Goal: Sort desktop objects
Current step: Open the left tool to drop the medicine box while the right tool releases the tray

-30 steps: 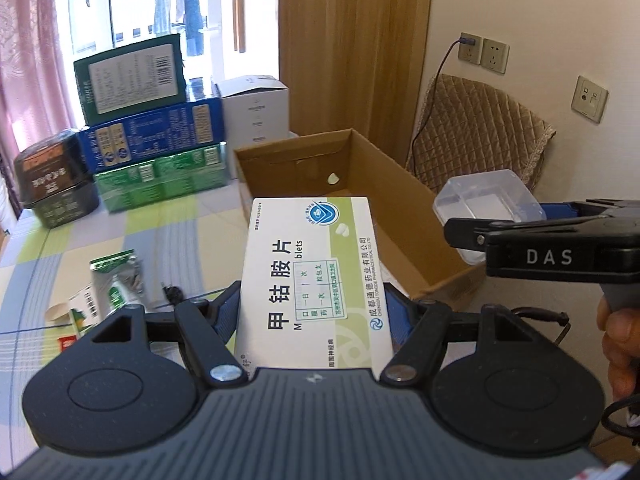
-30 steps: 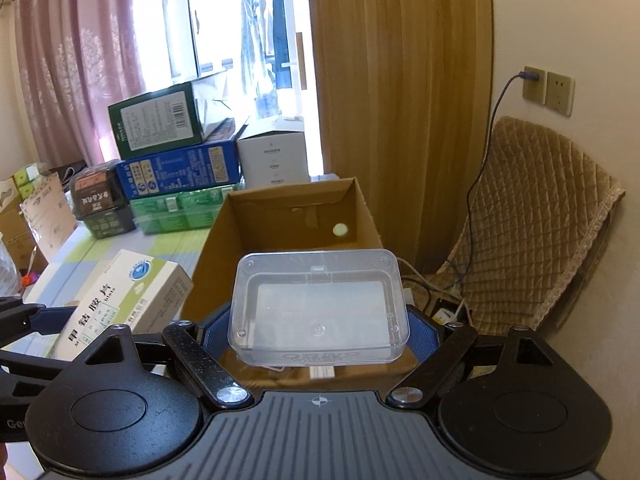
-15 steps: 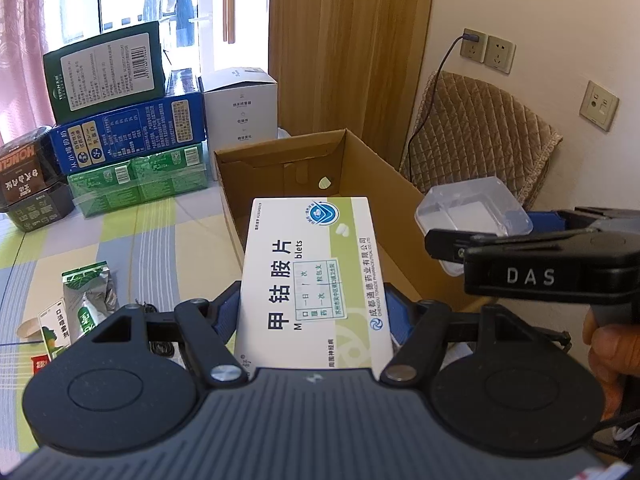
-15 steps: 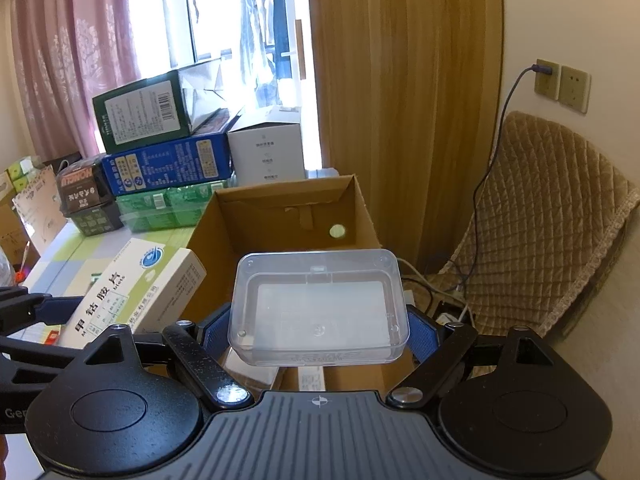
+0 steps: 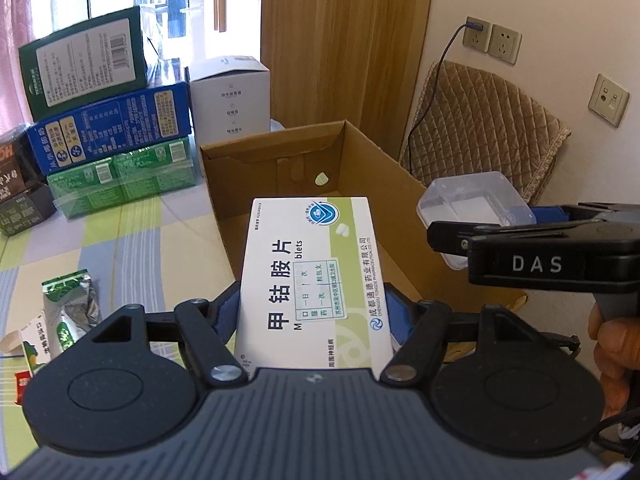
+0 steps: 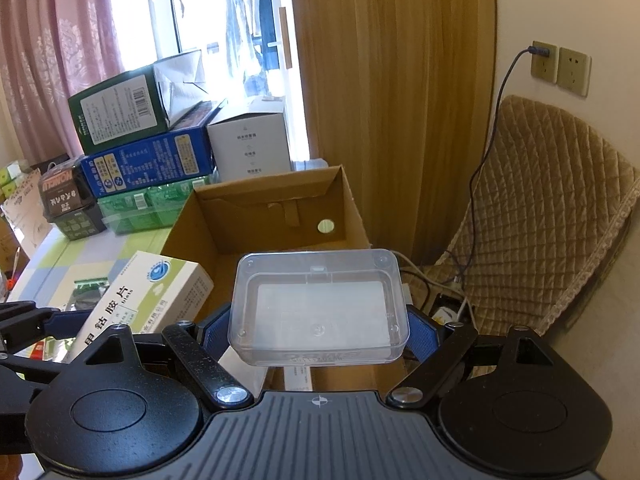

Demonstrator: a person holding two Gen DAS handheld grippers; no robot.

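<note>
My left gripper (image 5: 316,316) is shut on a white and green medicine box (image 5: 312,280) and holds it in the air at the near left rim of the open cardboard box (image 5: 384,184). My right gripper (image 6: 318,332) is shut on a clear plastic case (image 6: 318,308) and holds it above the near end of the cardboard box (image 6: 256,216). The right gripper and its case (image 5: 476,204) also show at the right of the left wrist view. The medicine box (image 6: 140,300) shows at the left of the right wrist view.
Stacked green and blue cartons (image 5: 104,120) and a white carton (image 5: 230,96) stand at the back of the checked tablecloth (image 5: 120,240). Small packets (image 5: 68,312) lie at the left. A quilted chair (image 6: 540,208) and a wall with sockets are on the right.
Both grippers have moved forward with their loads, closer to the cardboard box. The medicine box and the clear case now sit nearer its opening.
</note>
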